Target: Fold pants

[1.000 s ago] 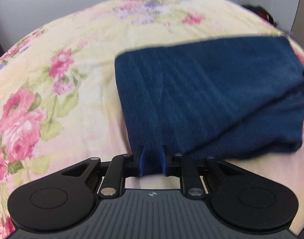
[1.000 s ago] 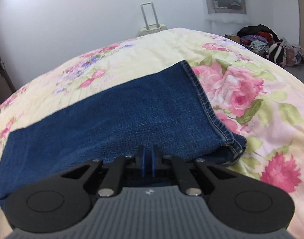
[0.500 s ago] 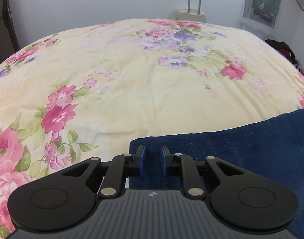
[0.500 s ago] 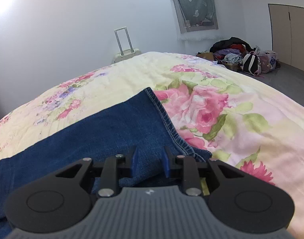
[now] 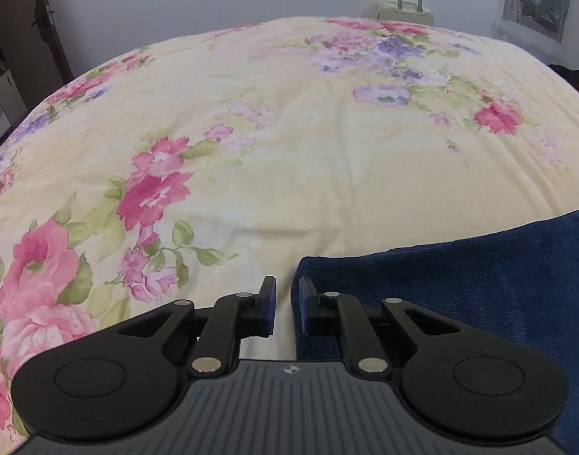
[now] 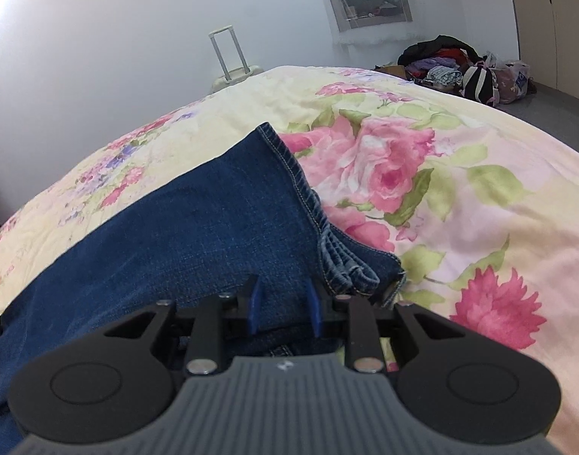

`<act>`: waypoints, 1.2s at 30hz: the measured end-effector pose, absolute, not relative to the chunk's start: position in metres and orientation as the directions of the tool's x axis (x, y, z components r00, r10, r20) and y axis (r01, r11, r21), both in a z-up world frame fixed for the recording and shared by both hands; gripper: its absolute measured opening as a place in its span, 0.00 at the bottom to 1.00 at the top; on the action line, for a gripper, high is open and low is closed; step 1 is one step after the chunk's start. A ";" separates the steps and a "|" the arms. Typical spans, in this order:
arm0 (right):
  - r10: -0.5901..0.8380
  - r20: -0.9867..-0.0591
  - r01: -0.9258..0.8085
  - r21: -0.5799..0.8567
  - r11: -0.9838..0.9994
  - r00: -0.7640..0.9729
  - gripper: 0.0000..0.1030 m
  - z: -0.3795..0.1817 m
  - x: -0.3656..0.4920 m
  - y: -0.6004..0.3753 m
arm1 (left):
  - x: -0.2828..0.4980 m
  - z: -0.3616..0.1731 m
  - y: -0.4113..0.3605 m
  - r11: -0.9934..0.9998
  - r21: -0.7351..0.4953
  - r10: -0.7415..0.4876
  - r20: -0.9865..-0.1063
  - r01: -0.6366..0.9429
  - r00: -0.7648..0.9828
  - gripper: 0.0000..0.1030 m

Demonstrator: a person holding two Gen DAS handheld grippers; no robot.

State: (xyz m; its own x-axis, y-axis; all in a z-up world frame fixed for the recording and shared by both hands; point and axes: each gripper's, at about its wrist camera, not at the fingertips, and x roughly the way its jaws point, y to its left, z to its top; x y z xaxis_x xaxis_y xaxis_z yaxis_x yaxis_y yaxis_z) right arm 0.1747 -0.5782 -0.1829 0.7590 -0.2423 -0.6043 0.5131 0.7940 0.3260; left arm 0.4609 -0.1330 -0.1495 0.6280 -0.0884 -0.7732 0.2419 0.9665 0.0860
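Note:
Dark blue denim pants (image 6: 198,227) lie folded flat on the floral bedspread (image 5: 289,144). In the right wrist view the stitched hems are stacked at the right end (image 6: 346,265). My right gripper (image 6: 283,303) is open and empty, just above the denim near the hems. In the left wrist view the pants' folded left end (image 5: 460,284) lies at lower right. My left gripper (image 5: 287,305) is open by a small gap and empty, over the pants' left corner, with bedspread showing between the fingers.
The bed stretches wide ahead of both grippers. A pale suitcase (image 6: 232,72) with a raised handle stands by the far wall. A pile of clothes and bags (image 6: 463,68) lies on the floor to the right. A dark door frame (image 5: 43,30) stands at far left.
Both grippers have let go of the denim and opened. The pants now lie flat. The left gripper has drawn back to the pants' left corner; the right has opened wider over the hem end.

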 end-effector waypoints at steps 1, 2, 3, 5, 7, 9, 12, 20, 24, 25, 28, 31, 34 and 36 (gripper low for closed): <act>-0.241 -0.589 0.521 0.368 0.770 0.772 0.27 -0.180 0.168 -0.580 | 0.453 -0.140 -0.136 0.960 0.074 -0.119 -0.763 0.270 0.635 0.14; -0.236 -0.575 0.526 0.410 0.745 0.784 0.32 -0.177 0.162 -0.583 | 0.445 -0.132 -0.140 0.952 0.074 -0.141 -0.753 0.296 0.643 0.14; -0.224 -0.562 0.526 0.460 0.716 0.796 0.44 -0.175 0.157 -0.586 | 0.436 -0.123 -0.148 0.942 0.080 -0.162 -0.742 0.326 0.651 0.14; -0.167 -0.526 0.504 0.602 0.620 0.834 0.66 -0.173 0.143 -0.593 | 0.420 -0.112 -0.164 0.922 0.073 -0.212 -0.728 0.381 0.653 0.14; -0.127 -0.487 0.479 0.717 0.507 0.864 0.76 -0.179 0.130 -0.600 | 0.407 -0.106 -0.183 0.901 0.050 -0.263 -0.726 0.431 0.636 0.16; -0.100 -0.500 0.491 0.761 0.425 0.860 0.77 -0.189 0.125 -0.606 | 0.398 -0.106 -0.200 0.884 0.028 -0.302 -0.729 0.467 0.614 0.16; -0.029 -0.530 0.513 0.803 0.301 0.847 0.77 -0.212 0.129 -0.622 | 0.389 -0.114 -0.224 0.855 0.003 -0.346 -0.742 0.518 0.574 0.16; -0.006 -0.469 0.466 0.875 0.128 0.883 0.66 -0.251 0.160 -0.654 | 0.387 -0.140 -0.272 0.817 -0.056 -0.418 -0.743 0.573 0.522 0.16; -0.032 -0.474 0.475 0.877 0.078 0.880 0.35 -0.257 0.161 -0.663 | 0.400 -0.146 -0.297 0.813 -0.015 -0.405 -0.733 0.582 0.546 0.16; -0.037 -0.464 0.466 0.880 0.091 0.885 0.31 -0.254 0.160 -0.664 | 0.406 -0.147 -0.303 0.812 -0.011 -0.405 -0.730 0.584 0.550 0.16; -0.085 -0.438 0.444 0.853 0.274 0.895 0.26 -0.226 0.164 -0.657 | 0.422 -0.153 -0.314 0.815 -0.004 -0.403 -0.723 0.580 0.561 0.16; -0.116 -0.379 0.393 0.829 0.398 0.918 0.25 -0.204 0.168 -0.647 | 0.439 -0.160 -0.328 0.809 -0.003 -0.404 -0.728 0.587 0.554 0.16; -0.119 -0.384 0.398 0.826 0.399 0.916 0.25 -0.207 0.168 -0.648 | 0.449 -0.175 -0.340 0.798 0.011 -0.391 -0.752 0.603 0.530 0.15; -0.120 -0.384 0.398 0.822 0.408 0.915 0.25 -0.209 0.170 -0.649 | 0.451 -0.185 -0.342 0.798 0.010 -0.386 -0.760 0.603 0.523 0.15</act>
State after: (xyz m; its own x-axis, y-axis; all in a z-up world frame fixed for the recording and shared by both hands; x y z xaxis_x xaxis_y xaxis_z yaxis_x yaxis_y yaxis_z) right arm 0.1696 -0.6490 -0.2090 0.9155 -0.1198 -0.3841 0.3981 0.4081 0.8216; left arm 0.4513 -0.3420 -0.1850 0.5234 -0.3856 -0.7598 0.6029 0.7977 0.0105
